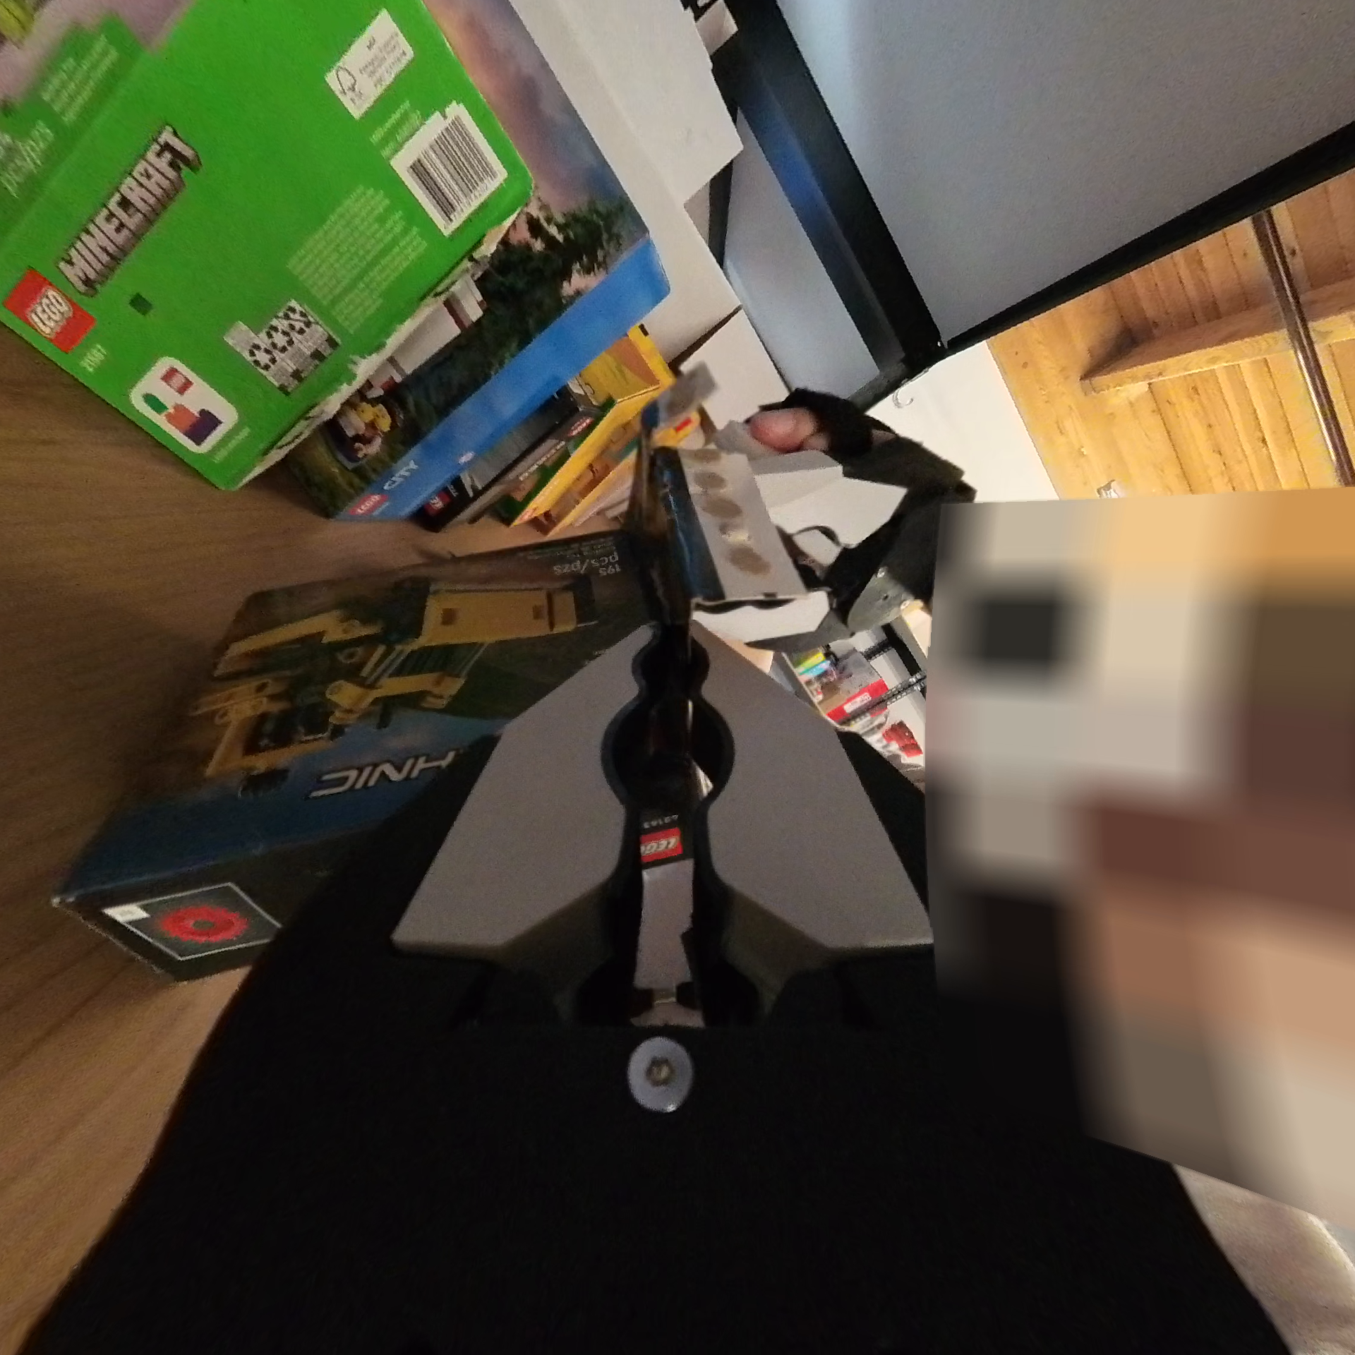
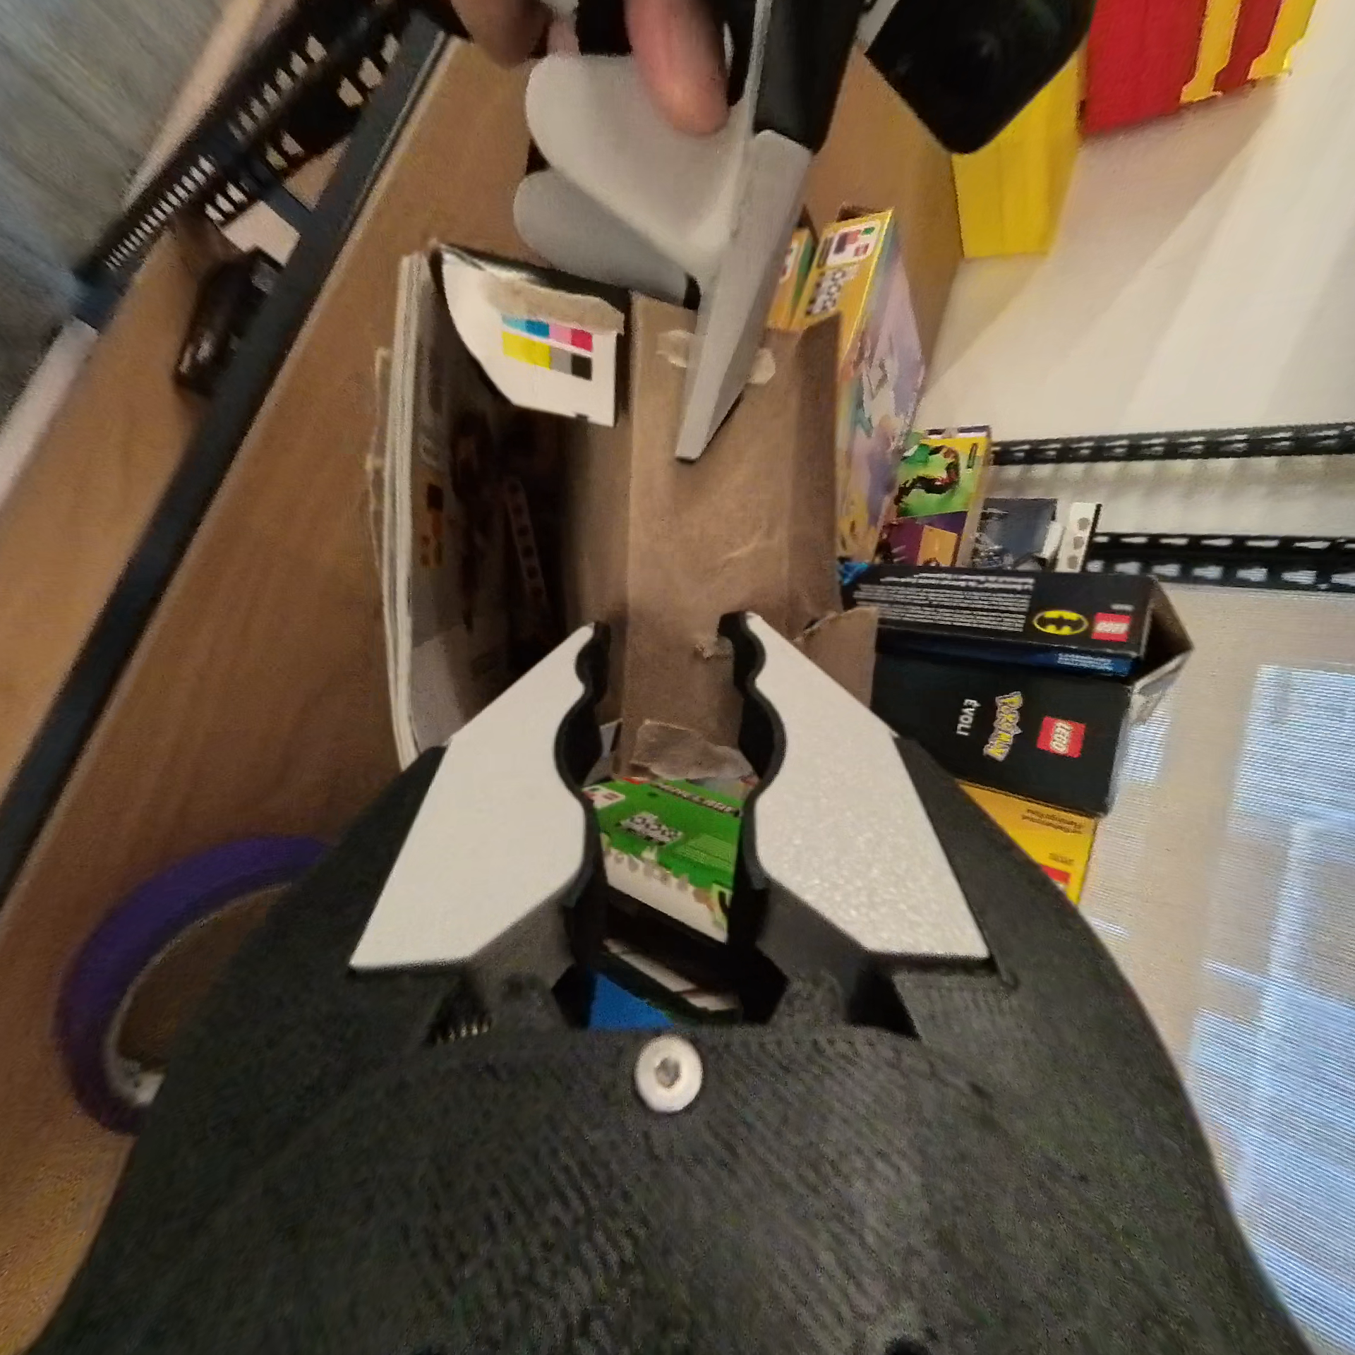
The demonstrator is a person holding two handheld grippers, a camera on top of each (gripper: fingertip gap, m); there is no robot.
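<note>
A black toy box [image 1: 330,704] with a yellow vehicle pictured on it lies on the wooden table [image 1: 88,586], one end open. My left gripper [image 1: 673,638] is shut on the box's long flap [image 1: 663,528], seen edge-on. In the right wrist view the flap's brown inner side [image 2: 704,513] runs from the left gripper [image 2: 660,220] toward my right gripper [image 2: 669,630]. The right gripper is open, its fingertips either side of the flap's near end. A small white flap [image 2: 542,359] with colour squares stands at the box mouth. The right gripper [image 1: 770,608] also shows beyond the flap.
A green box [image 1: 220,220] and a blue box [image 1: 513,381] lean with several others at the back. Black boxes [image 2: 1012,660] are stacked on a yellow one at the right. A purple tape roll [image 2: 147,975] lies at the left. A black perforated rail [image 2: 220,183] borders the table.
</note>
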